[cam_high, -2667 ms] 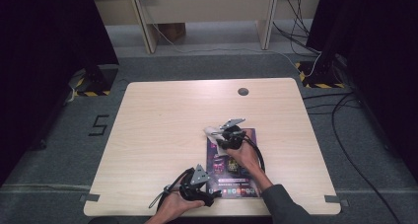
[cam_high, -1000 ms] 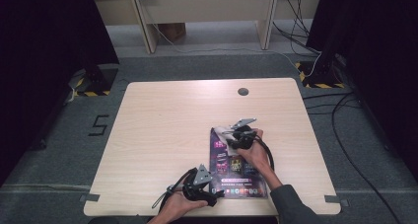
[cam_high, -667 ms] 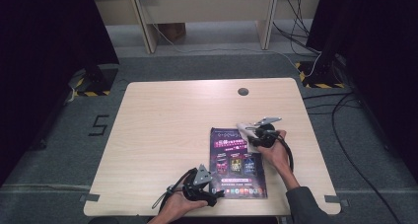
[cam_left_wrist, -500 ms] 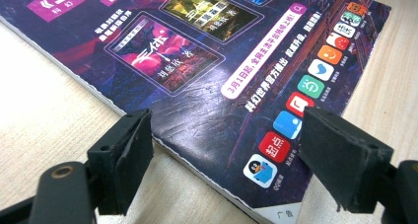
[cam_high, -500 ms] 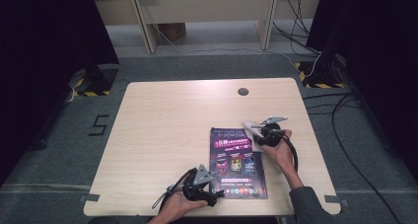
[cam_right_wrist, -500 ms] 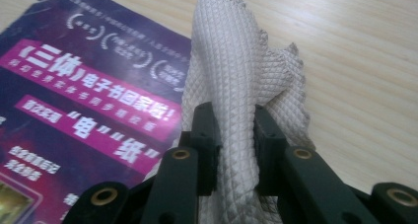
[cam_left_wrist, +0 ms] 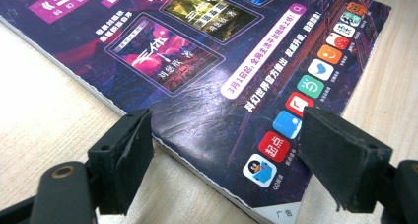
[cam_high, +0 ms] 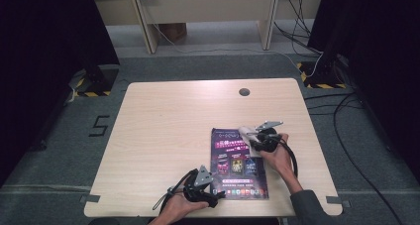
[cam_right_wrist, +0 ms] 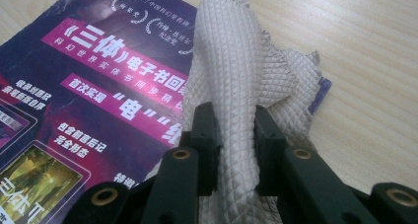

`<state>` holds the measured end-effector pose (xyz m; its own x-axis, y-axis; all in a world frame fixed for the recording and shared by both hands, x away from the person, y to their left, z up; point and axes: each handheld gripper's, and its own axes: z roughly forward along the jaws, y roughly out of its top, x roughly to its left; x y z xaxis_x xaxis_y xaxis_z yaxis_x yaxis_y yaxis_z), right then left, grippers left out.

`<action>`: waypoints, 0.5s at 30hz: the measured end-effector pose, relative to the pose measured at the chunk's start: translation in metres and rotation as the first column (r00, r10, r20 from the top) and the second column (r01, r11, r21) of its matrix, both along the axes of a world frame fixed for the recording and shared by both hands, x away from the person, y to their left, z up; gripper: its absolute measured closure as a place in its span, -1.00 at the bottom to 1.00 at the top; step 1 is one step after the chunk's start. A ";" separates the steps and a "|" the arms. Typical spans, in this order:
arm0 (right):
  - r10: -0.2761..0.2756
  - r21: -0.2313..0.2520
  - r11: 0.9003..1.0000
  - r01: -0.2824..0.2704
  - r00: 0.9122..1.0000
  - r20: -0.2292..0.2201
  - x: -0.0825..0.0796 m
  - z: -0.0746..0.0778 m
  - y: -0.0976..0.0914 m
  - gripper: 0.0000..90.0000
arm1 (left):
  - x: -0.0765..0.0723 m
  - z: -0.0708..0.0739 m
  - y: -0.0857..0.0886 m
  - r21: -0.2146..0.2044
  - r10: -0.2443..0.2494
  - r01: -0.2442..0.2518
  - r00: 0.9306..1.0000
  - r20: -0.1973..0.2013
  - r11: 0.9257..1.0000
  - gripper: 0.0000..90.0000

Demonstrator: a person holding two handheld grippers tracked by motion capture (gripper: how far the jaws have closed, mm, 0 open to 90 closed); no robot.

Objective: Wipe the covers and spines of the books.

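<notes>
Left gripper (cam_high: 214,193) low at table's (cam_high: 163,131) near edge, jaws spread over the purple magazine's (cam_high: 237,163) bottom corner; magazine flat, right of centre; right gripper (cam_high: 253,139) pinching a white cloth (cam_right_wrist: 241,81) on its top-right corner.

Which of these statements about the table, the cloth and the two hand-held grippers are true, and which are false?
1. The right gripper pinches a white waffle-textured cloth. True.
2. The cloth lies on the magazine's top right corner. True.
3. The left gripper is clamped shut on the magazine. False: its jaws stand open, astride the magazine's near corner.
4. The magazine lies open at its middle pages. False: it lies closed, its purple cover up.
5. The table has a small round hole near its far edge. True.
</notes>
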<state>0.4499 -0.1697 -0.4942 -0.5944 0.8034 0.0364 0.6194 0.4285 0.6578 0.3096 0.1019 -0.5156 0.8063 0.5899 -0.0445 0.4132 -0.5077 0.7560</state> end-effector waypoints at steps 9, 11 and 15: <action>-0.020 0.002 1.000 0.019 1.000 0.001 0.000 0.000 -0.003 0.70 | -0.003 0.000 0.000 -0.002 0.009 -0.009 1.000 0.021 1.000 -0.51; -0.002 0.005 1.000 0.002 1.000 0.000 -0.002 0.000 0.004 0.70 | -0.003 0.000 0.000 0.000 0.009 -0.009 1.000 0.018 1.000 -0.51; 0.046 0.018 0.999 -0.045 0.999 -0.006 -0.003 -0.001 0.025 0.69 | -0.003 0.000 0.000 -0.003 0.009 -0.009 1.000 0.013 1.000 -0.50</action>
